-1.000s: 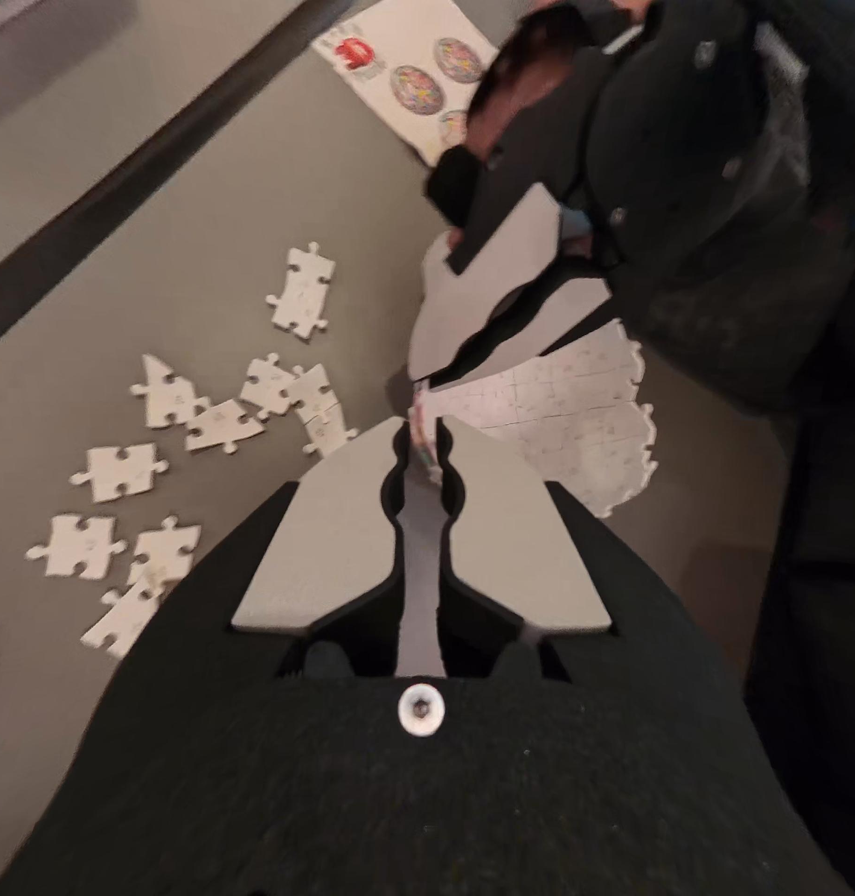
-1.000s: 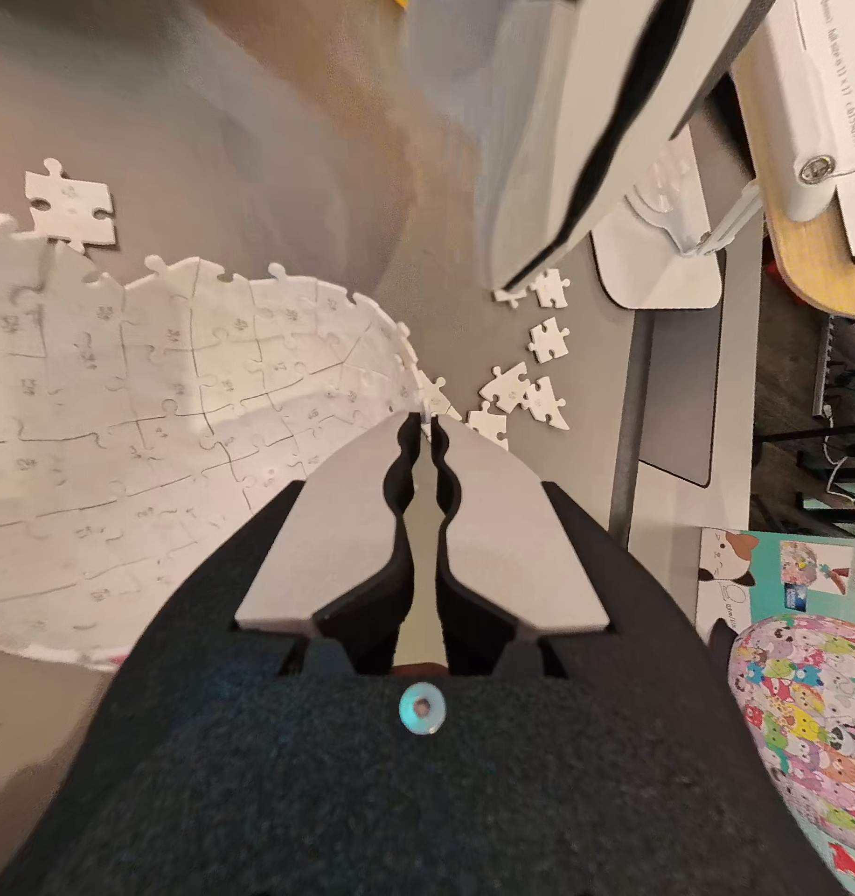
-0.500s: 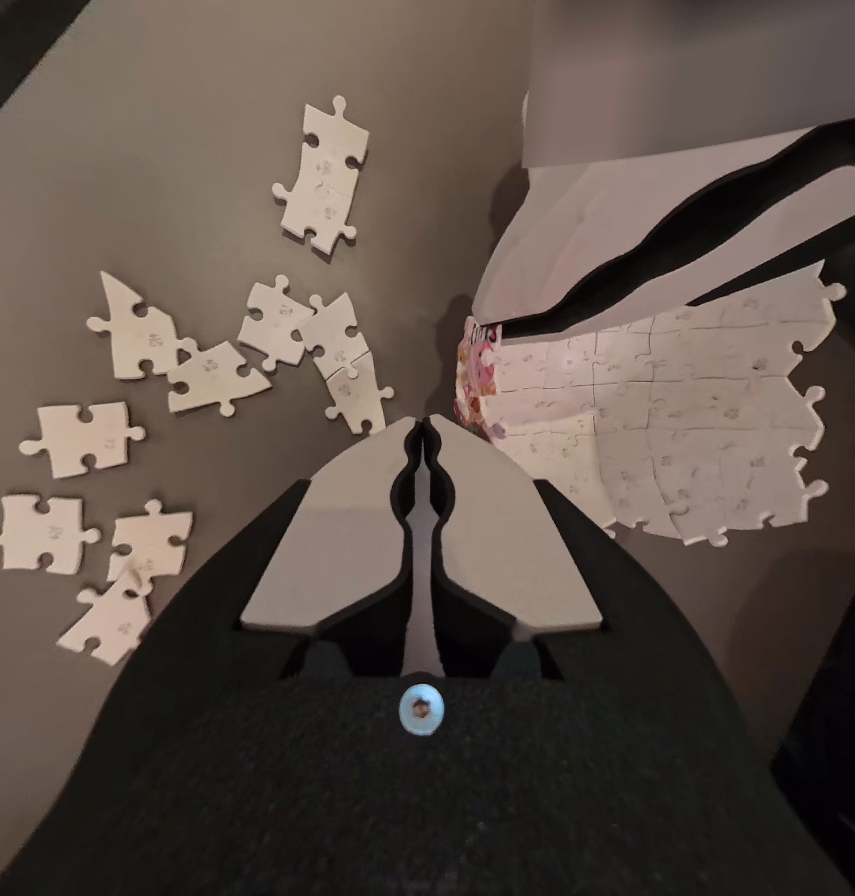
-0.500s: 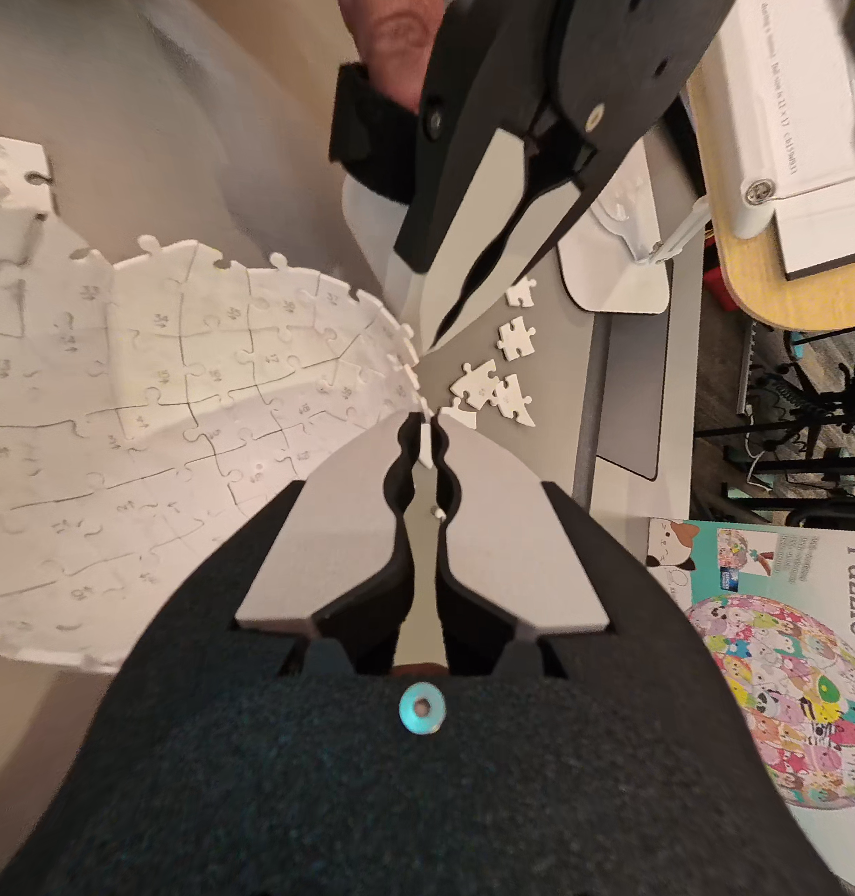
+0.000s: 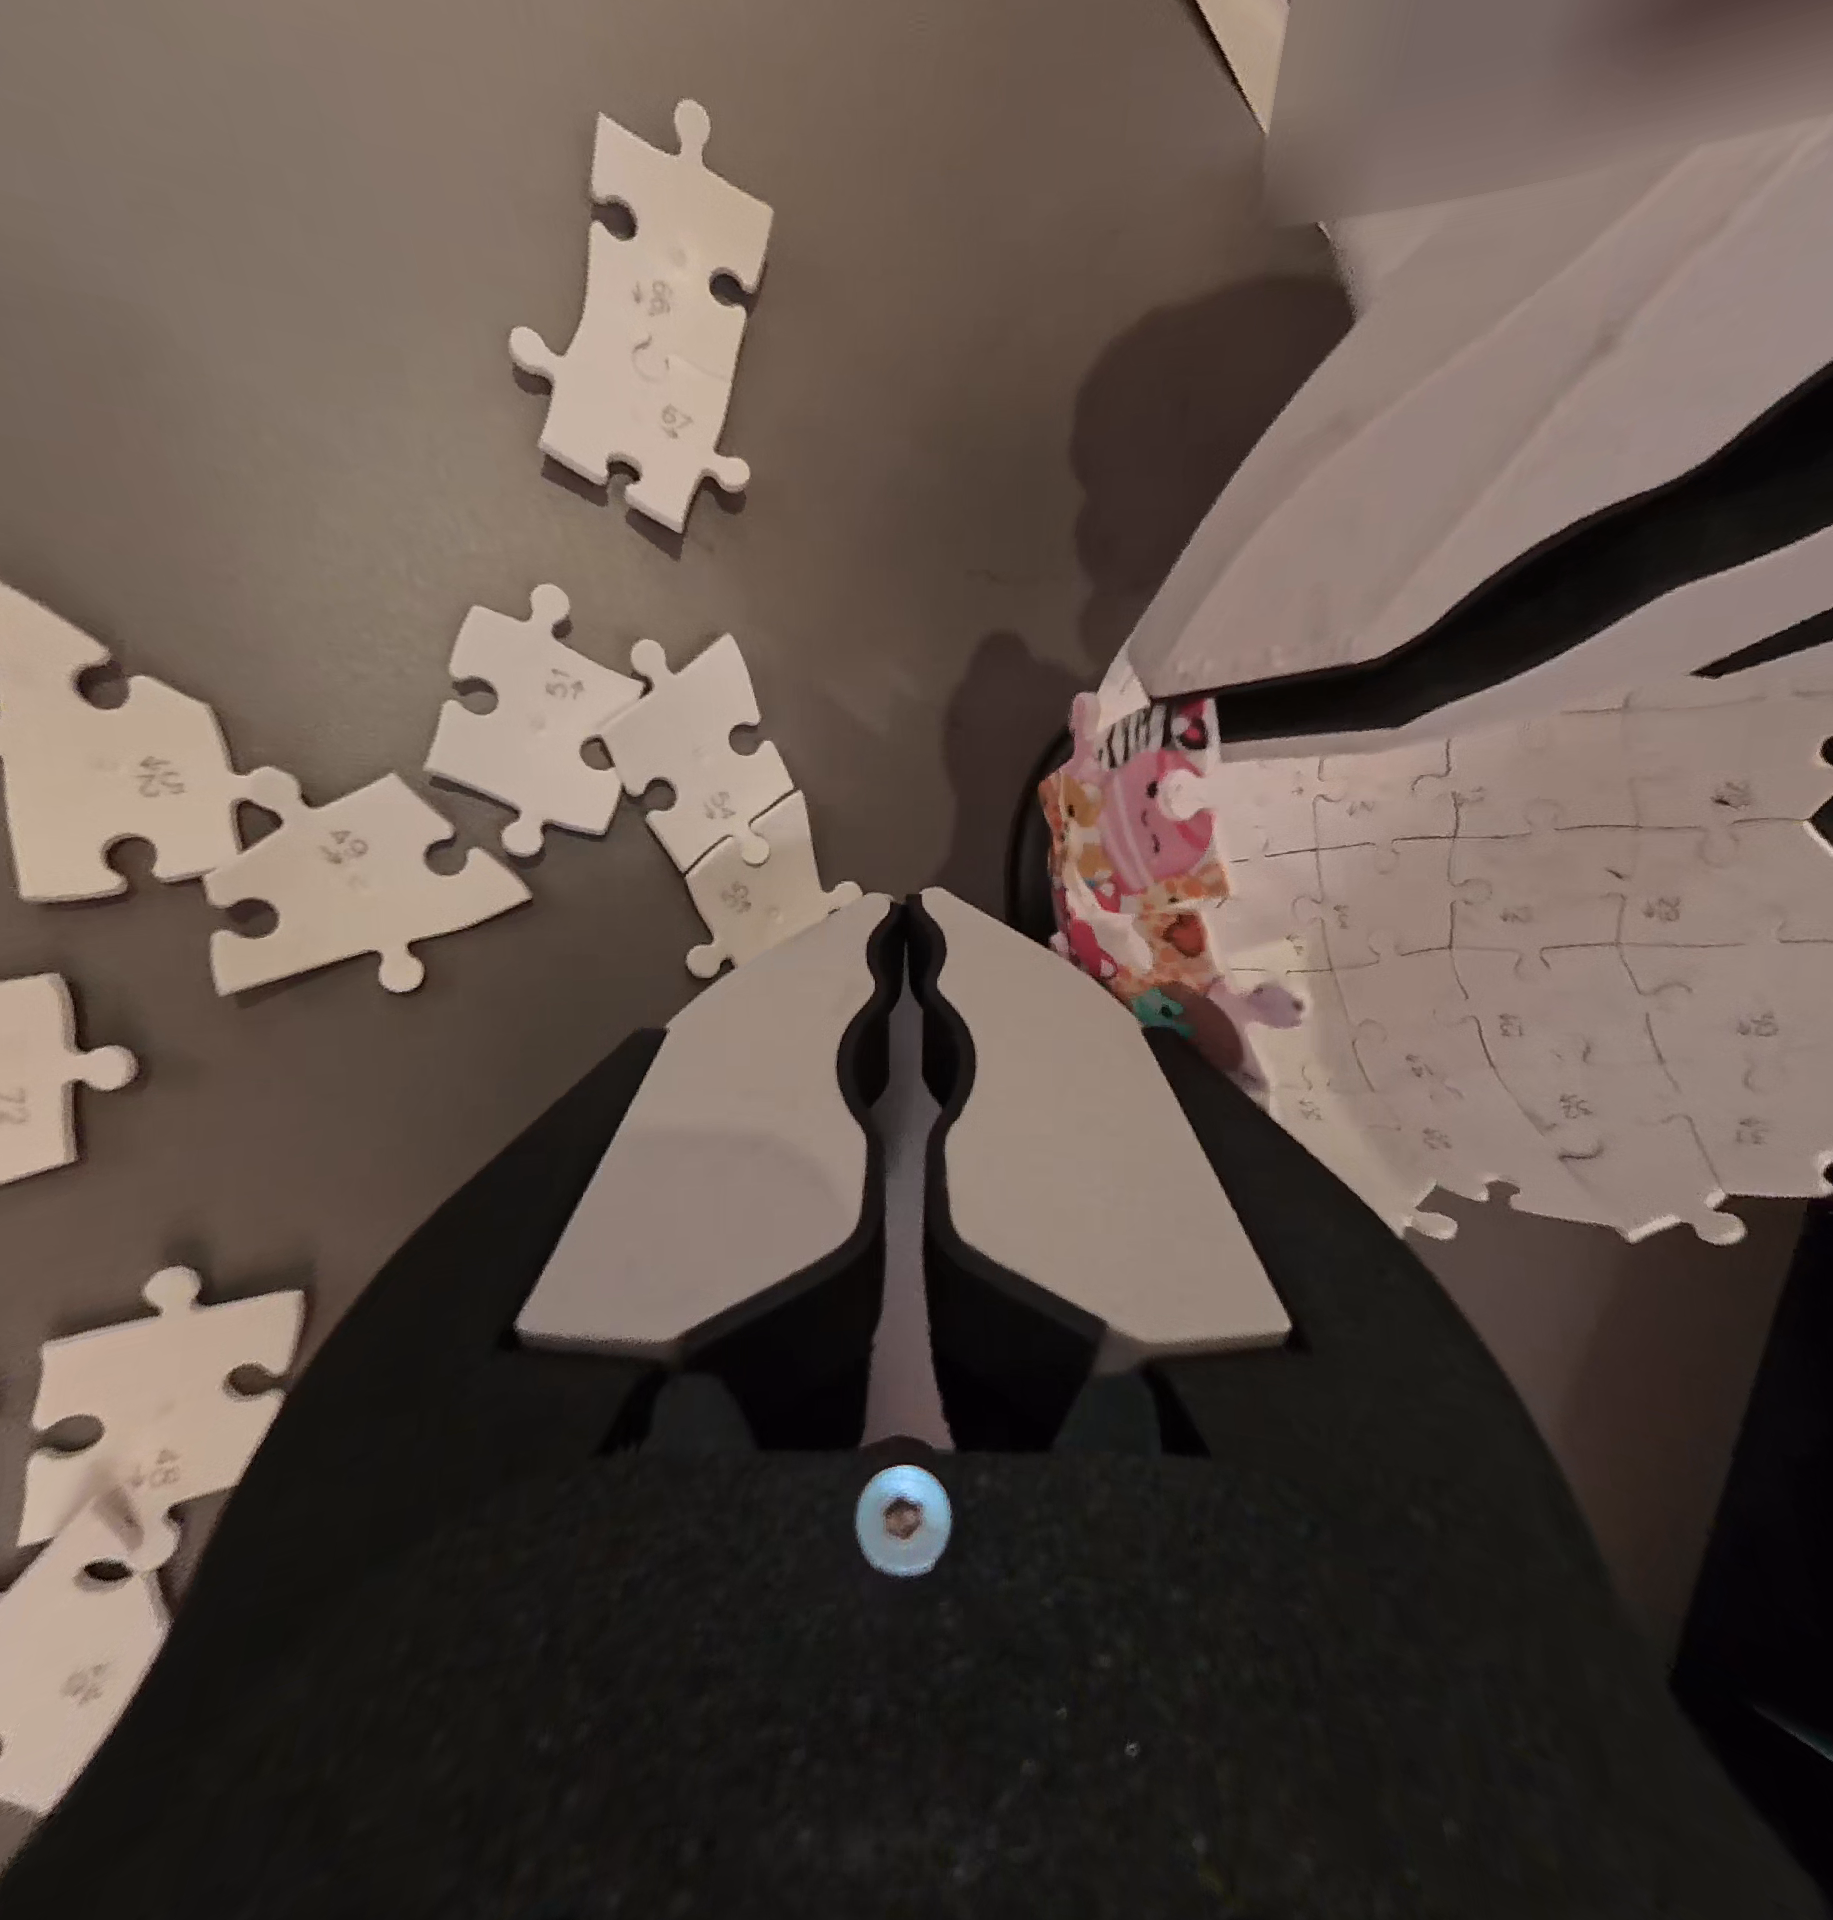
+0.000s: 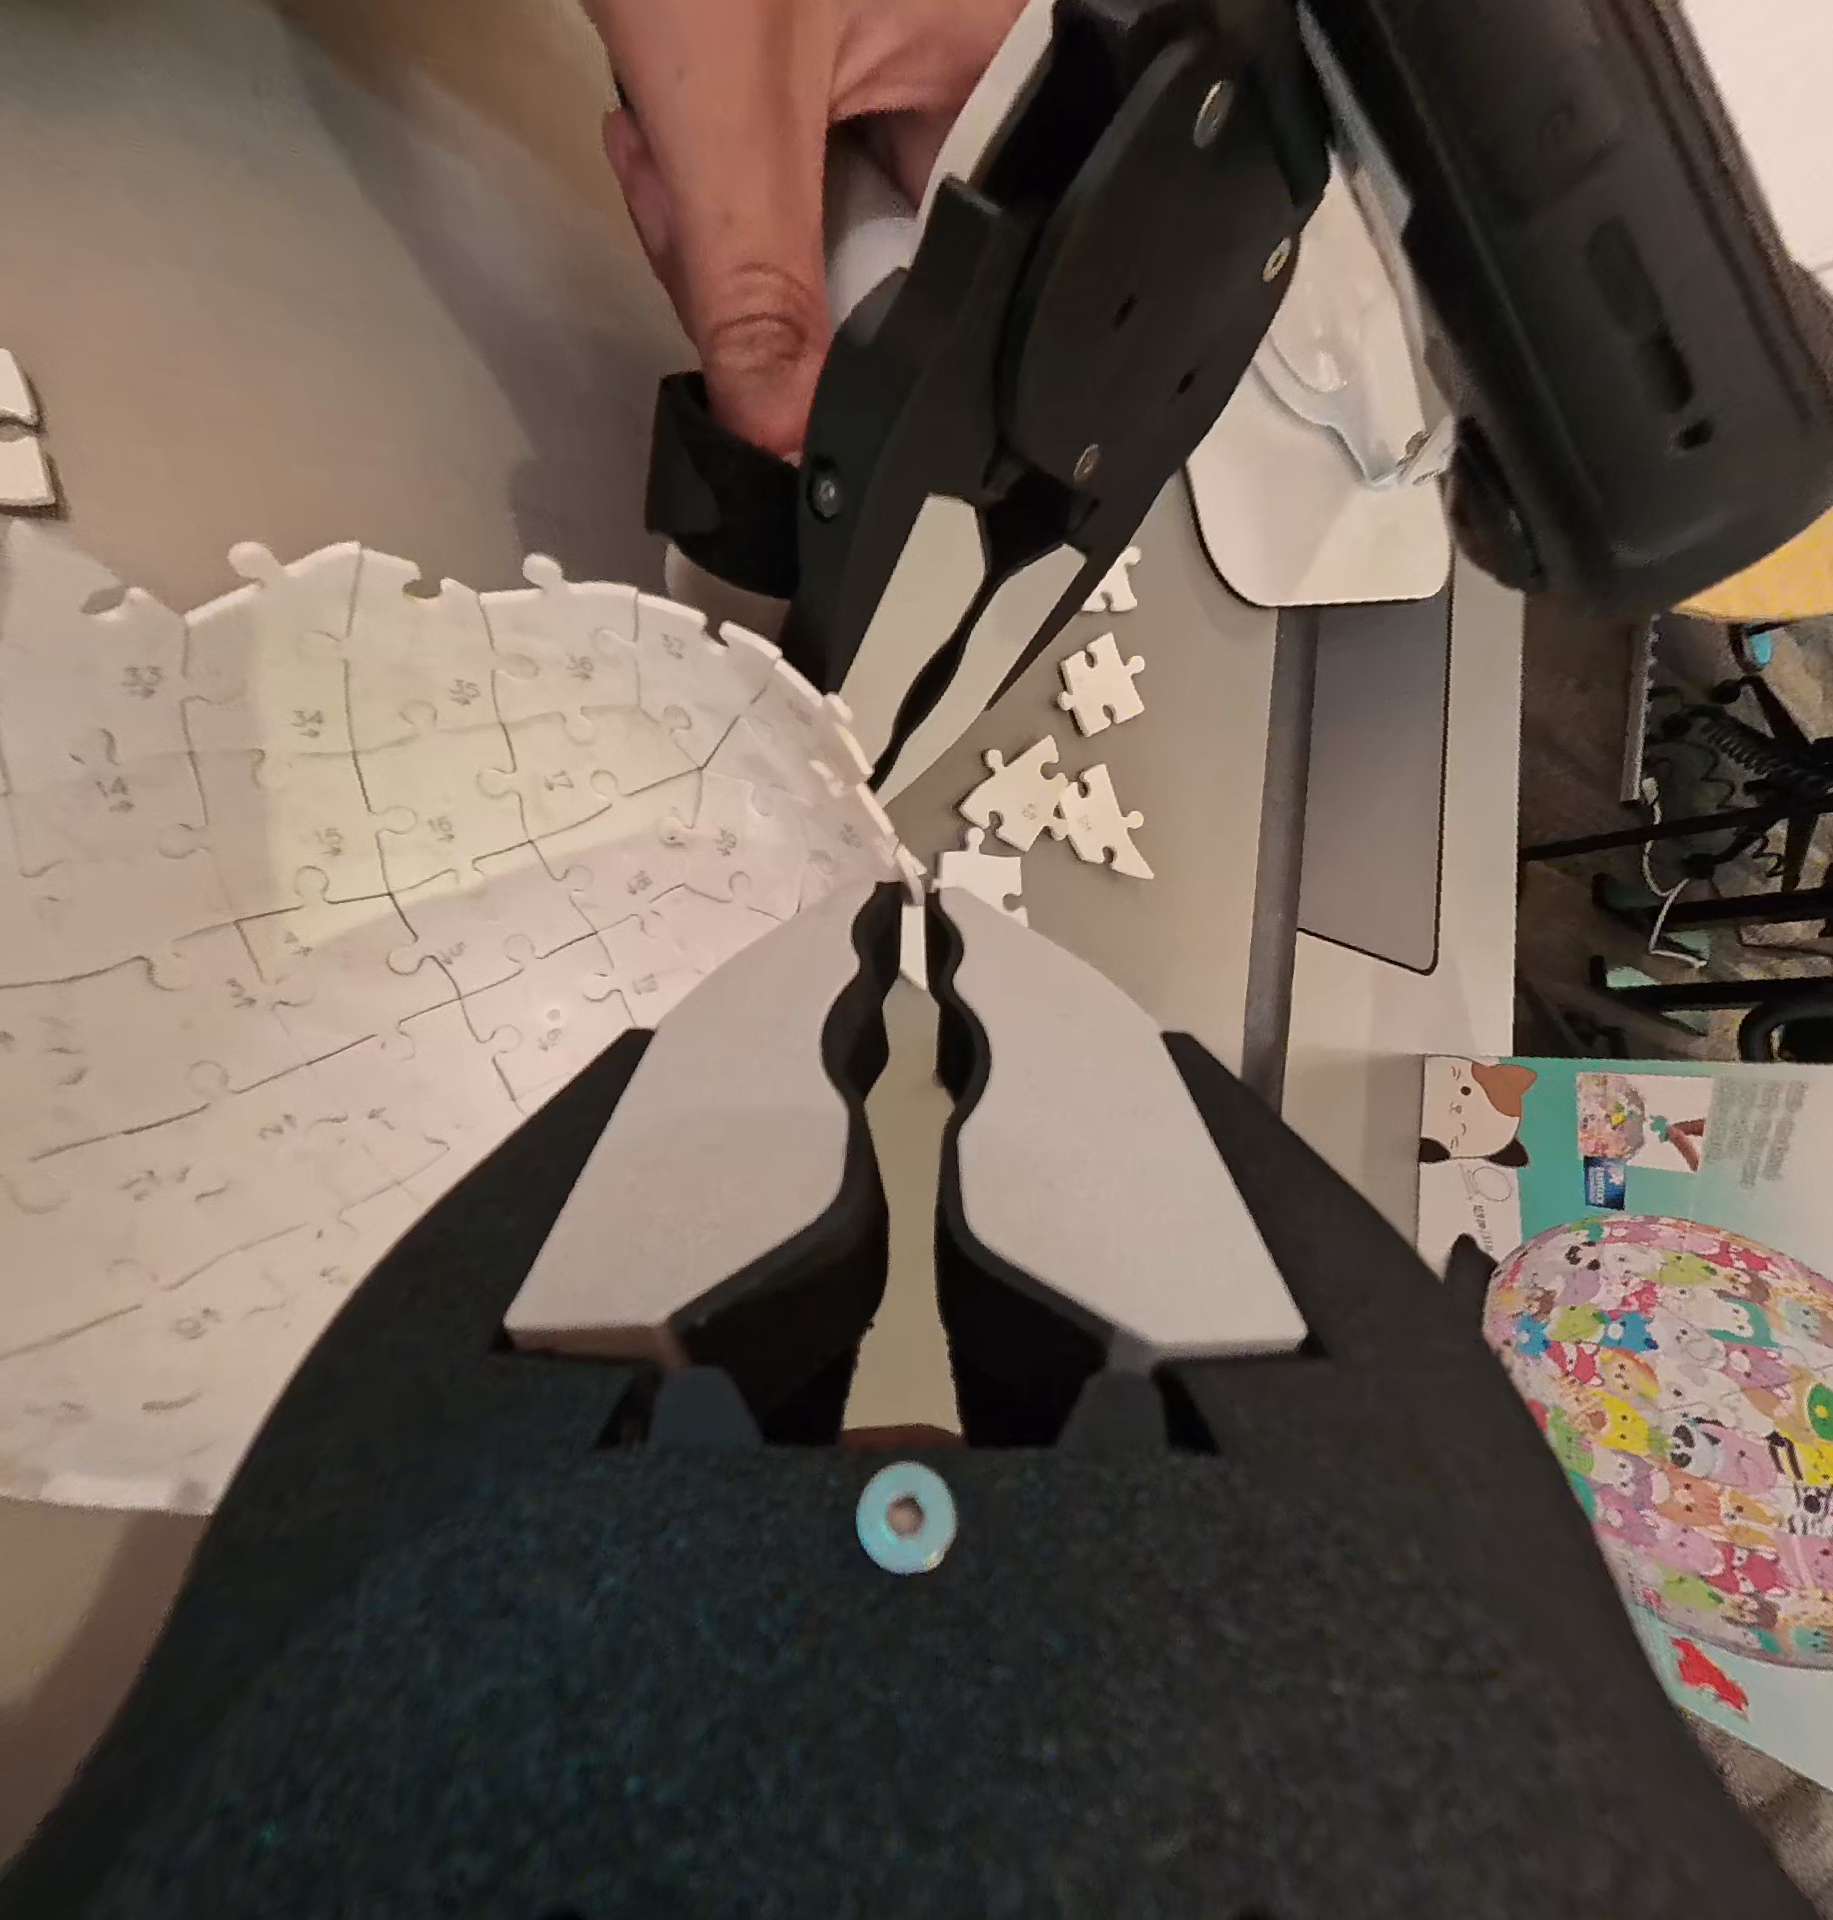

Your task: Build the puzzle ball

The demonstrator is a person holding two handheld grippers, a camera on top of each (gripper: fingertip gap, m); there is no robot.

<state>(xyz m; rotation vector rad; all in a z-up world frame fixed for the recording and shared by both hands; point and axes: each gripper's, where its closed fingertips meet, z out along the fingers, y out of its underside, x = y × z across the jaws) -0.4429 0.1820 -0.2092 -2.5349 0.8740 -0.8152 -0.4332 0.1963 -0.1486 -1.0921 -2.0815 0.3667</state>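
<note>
Left gripper: fingers pressed together at the tips, nothing visible between them; it hangs over the grey bench, its tips just left of the shell's rim.
Right gripper: fingers nearly together, pinching the near rim of the puzzle-ball shell; a thin white edge of the shell shows in the narrow gap between them.
Shell relative to right gripper: it spreads to the left of the tips, its hollow numbered white inside facing the camera, its knobbed rim curving up and away from the pinch point.
Shell relative to left gripper: in the left wrist view the puzzle-ball shell sits just right of the tips, with a strip of its coloured printed outside turned toward them.
Shell orientation: a curved bowl section held off the bench, long axis running roughly sideways away from the pinched rim; open side toward the right wrist camera.
Loose pieces: white backs up, scattered flat on the bench to the left of the left gripper; a joined pair lies farther off, its long axis pointing away.
Person's hand: wrapped around the left gripper's handle, beyond the shell.
Puzzle box: colourful, lying at the right.
</note>
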